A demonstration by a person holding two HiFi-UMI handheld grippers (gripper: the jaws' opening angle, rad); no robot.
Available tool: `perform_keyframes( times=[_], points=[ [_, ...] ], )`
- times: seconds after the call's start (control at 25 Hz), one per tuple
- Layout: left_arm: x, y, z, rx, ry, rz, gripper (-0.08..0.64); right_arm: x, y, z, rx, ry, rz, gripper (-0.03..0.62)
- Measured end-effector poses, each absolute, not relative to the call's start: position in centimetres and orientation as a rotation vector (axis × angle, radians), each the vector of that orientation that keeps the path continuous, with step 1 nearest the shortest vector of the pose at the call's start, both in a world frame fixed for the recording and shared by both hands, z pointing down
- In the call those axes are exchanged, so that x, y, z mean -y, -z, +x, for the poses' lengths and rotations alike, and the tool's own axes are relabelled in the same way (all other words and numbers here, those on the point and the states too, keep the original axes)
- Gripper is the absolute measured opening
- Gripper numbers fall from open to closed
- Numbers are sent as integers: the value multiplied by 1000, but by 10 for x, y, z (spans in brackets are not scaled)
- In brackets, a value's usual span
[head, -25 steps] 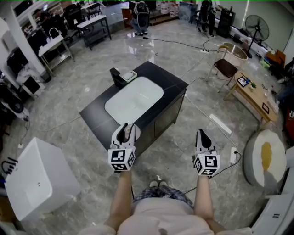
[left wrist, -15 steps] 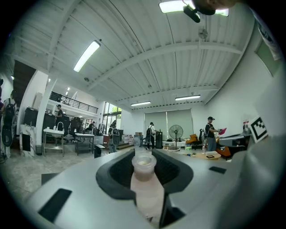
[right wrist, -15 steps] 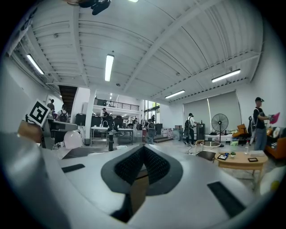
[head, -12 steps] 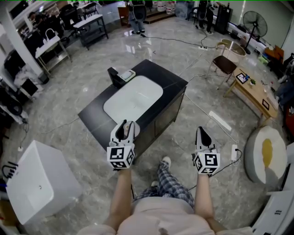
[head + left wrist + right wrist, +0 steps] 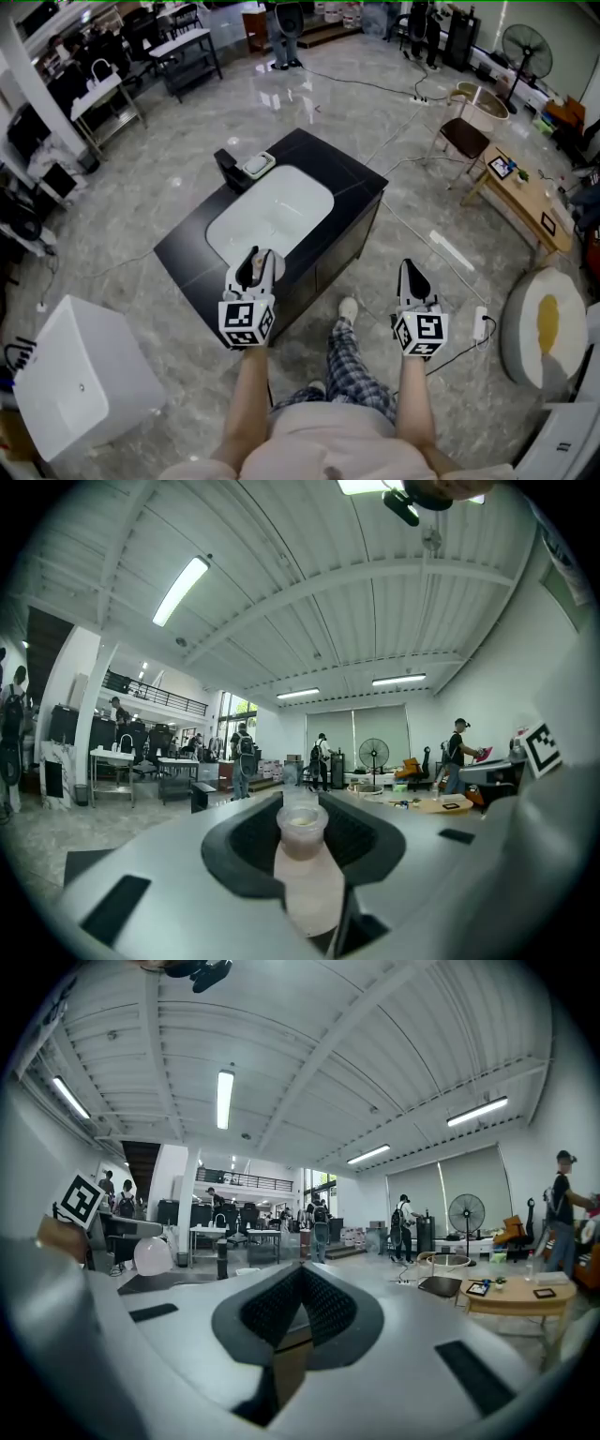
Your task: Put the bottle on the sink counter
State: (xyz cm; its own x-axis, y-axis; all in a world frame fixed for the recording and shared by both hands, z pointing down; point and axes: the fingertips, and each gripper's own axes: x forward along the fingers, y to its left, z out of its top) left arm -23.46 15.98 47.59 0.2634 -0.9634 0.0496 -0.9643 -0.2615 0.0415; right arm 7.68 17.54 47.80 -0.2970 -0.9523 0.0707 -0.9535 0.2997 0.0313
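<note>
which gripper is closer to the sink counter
Left. The left gripper, holding the bottle, overlaps the sink counter's near edge in the head view; the right gripper is off to its right, over the floor.

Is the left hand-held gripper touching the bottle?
Touching. The left gripper view shows the bottle pinched between the jaws of the left hand-held gripper, both pads against its sides.

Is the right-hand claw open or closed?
Closed: on the right gripper the jaws meet at their tips, nothing between them.
</note>
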Motion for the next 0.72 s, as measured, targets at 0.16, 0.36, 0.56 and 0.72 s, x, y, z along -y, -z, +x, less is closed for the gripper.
perform_keyframes(
  times=[0.16, 0.36, 0.56, 0.72],
  points=[
    [-87, -482, -221, 1887, -20, 2433, 133, -97, -485, 89, 2491, -28, 1798, 15],
    [33, -482, -204, 1922, -17, 2400, 133, 41, -487, 96, 2538, -36, 1736, 15],
    [153, -467, -181, 1971, -18, 2354, 133, 182, -469, 103, 2601, -39, 1631, 15],
    [242, -457, -171, 2019, -2, 2323, 133, 286, -458, 102, 2649, -35, 1559, 15]
  ],
)
